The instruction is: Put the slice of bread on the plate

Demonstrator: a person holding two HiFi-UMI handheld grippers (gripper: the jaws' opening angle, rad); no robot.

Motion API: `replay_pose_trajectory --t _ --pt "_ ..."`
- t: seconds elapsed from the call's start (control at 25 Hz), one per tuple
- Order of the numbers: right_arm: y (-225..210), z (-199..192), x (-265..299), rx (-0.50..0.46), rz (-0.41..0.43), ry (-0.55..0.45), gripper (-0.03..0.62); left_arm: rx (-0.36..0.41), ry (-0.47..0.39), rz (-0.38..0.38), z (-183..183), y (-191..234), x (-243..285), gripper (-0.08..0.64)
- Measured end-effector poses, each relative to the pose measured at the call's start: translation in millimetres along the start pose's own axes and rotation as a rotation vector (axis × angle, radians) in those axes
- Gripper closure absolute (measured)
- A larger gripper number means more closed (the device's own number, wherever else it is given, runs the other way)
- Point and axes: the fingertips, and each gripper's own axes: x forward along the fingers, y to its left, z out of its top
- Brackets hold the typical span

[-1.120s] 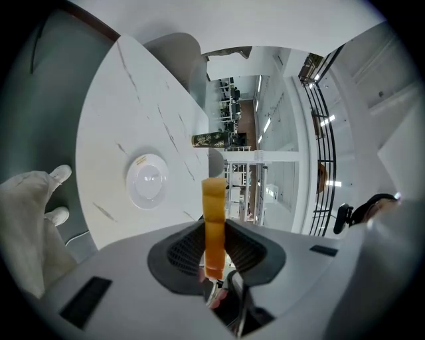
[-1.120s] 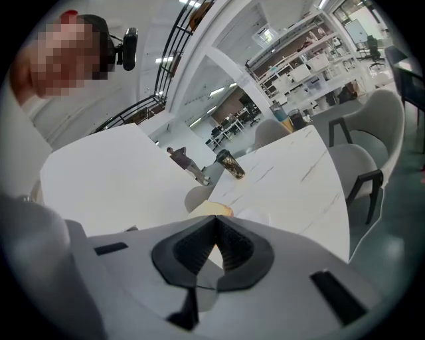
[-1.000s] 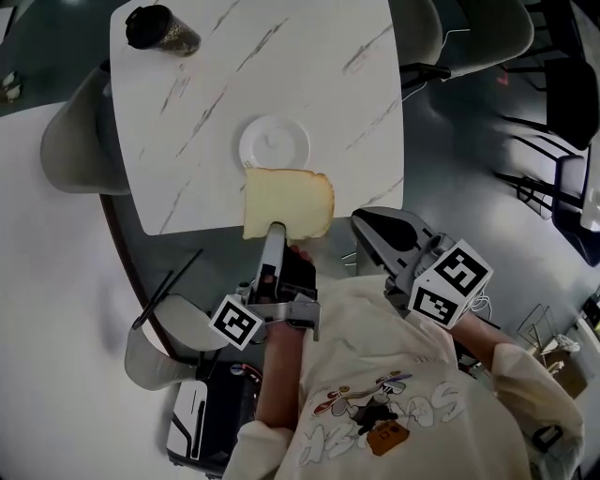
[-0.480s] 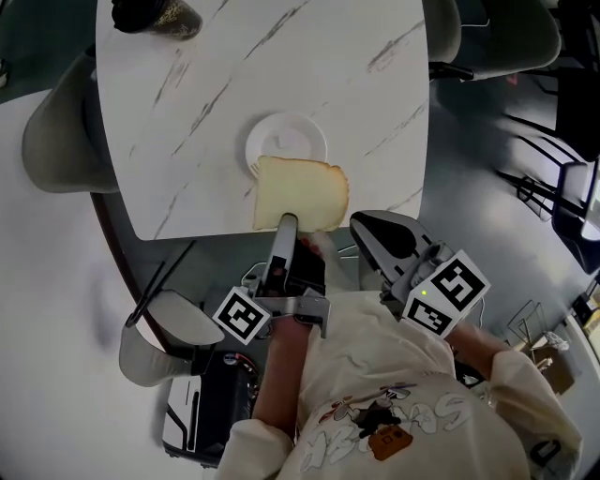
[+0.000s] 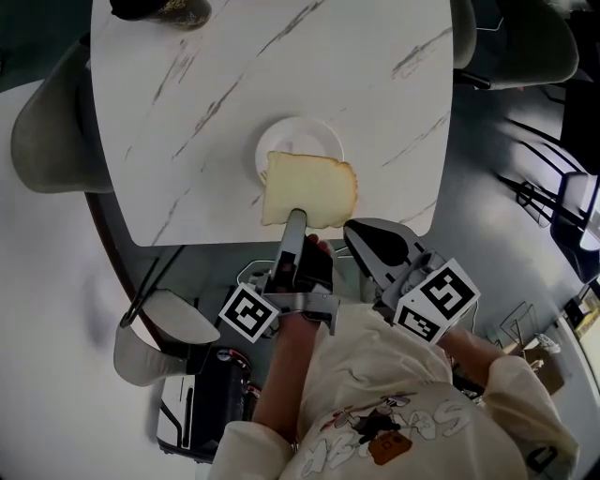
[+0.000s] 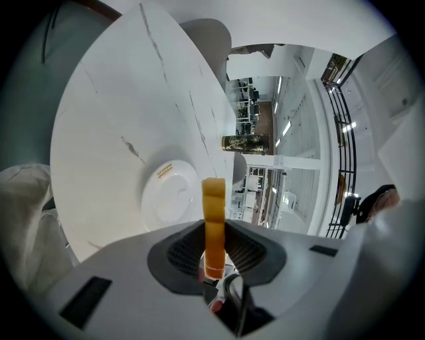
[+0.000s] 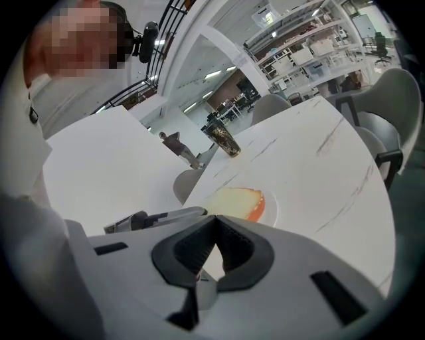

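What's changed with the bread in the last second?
The left gripper, clamped on the slice of bread throughout, has carried it farther over the plate, covering more of its near side. The right gripper stays shut and empty beside it; plate and cup have not moved.

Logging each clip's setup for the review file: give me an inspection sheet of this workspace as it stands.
Surface: white marbled table.
Job's things: slice of bread held over the white plate's near edge; contact unclear.
Clutter: dark patterned cup at the far corner.
Grippers: left hand-held gripper shut on the bread; right hand-held gripper shut, empty, off the table's near edge.
Cables: wire loop below the left jaws.
Surroundings: grey chairs around the table.
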Motion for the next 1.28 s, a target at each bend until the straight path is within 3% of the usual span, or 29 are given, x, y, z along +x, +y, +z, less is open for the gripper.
replay_pose_trajectory --t 0.32,0.64,0.96,1.08,1.28 --pt "-8 -18 26 0.033 0.003 0.042 0.586 0.011 -0.014 0.063 19 19 19 0.466" --pt "-10 -26 34 0.057 -0.003 0.048 0.586 0.001 -0.005 0.069 25 23 33 0.465" --pt "-15 -28 31 0.080 -0.017 0.039 0.586 0.067 0.015 0.104 26 23 35 0.463" --pt "-11 -31 27 0.094 -0.018 0.038 0.586 0.114 0.021 0.137 27 21 32 0.375" --pt "-4 -34 19 0.111 -0.007 0.040 0.586 0.227 0.012 0.210 33 25 24 0.286"
